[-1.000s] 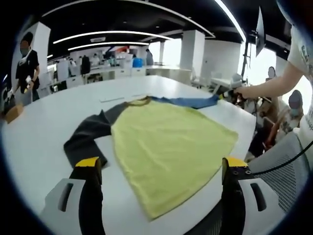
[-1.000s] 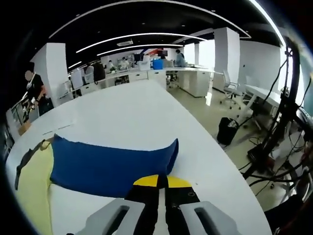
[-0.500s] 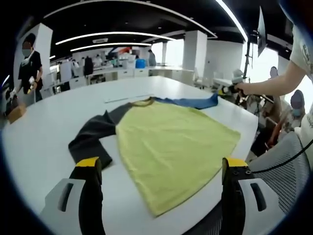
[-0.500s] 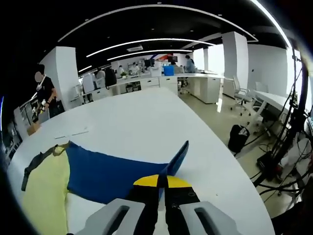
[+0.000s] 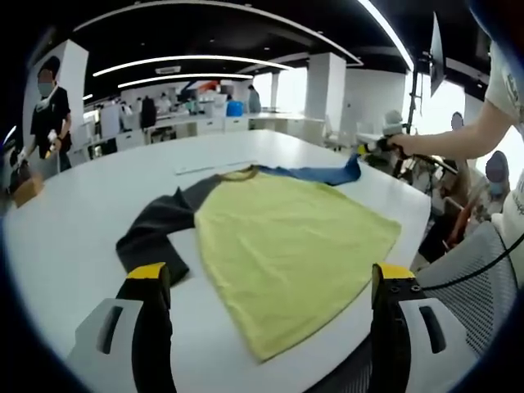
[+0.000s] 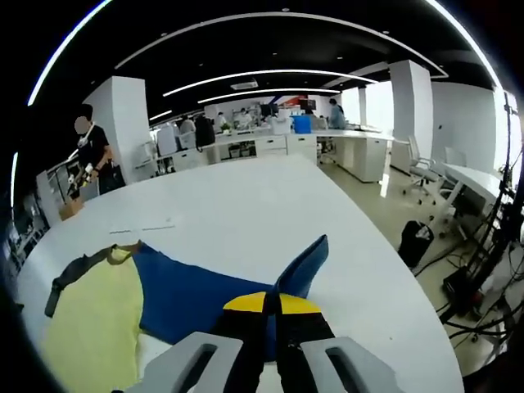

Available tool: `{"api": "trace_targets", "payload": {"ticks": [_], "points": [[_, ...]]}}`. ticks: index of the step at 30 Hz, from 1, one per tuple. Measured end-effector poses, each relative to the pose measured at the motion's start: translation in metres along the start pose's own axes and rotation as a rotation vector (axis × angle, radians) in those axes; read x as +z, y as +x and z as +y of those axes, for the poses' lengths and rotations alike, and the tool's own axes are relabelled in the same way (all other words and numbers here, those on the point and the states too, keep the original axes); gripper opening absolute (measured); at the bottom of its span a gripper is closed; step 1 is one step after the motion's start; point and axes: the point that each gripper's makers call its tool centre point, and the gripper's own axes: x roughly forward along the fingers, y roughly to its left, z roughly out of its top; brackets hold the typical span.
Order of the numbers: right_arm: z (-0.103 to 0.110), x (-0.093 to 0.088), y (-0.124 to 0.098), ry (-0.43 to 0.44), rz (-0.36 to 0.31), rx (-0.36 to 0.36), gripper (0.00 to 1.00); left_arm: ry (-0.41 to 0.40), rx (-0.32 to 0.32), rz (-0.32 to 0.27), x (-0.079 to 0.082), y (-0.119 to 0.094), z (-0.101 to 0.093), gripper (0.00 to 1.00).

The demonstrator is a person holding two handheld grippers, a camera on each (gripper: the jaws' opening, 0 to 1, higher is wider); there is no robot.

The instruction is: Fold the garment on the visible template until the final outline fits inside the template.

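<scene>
A shirt [image 5: 286, 246] is spread flat on a big white table [image 5: 74, 246]. Its body is yellow. One sleeve is dark [image 5: 155, 233] and lies on the table toward the left of the left gripper view. The other sleeve is blue [image 6: 205, 291] and is lifted off the table at its end.

The blue sleeve is pinched by the right gripper [image 6: 271, 307], whose jaws are pressed tight together on the cloth. In the right gripper view the sleeve end is seen sticking up past the yellow tips. In the left gripper view that gripper [image 5: 372, 149] is held by a hand [image 5: 403, 146] at the far right edge of the table.

The left gripper [image 5: 266, 282] is held above the near edge of the table. Its jaws are spread wide and nothing is held in them.

A person [image 5: 45, 110] in dark clothes is seen standing far off, past the table. Desks [image 6: 270, 143] are seen far behind.
</scene>
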Motion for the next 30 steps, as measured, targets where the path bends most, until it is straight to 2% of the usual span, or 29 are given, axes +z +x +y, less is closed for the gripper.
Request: {"api": "trace_targets", "payload": {"ticks": [7, 15, 20, 30], "points": [[0.026, 0.007, 0.002, -0.021, -0.009, 0.046, 0.0, 0.003, -0.008, -0.002, 0.0, 0.0, -0.002, 0.99], [0.024, 0.013, 0.023, -0.031, -0.002, 0.081, 0.0, -0.002, -0.008, -0.013, 0.0, -0.002, -0.001, 0.99], [0.031, 0.015, 0.031, -0.052, 0.002, 0.108, 0.0, -0.007, -0.008, -0.013, -0.002, -0.002, -0.001, 0.99], [0.062, 0.021, 0.041, -0.064, -0.003, 0.158, 0.0, -0.012, -0.017, -0.012, -0.004, -0.002, -0.003, 0.99]]}}
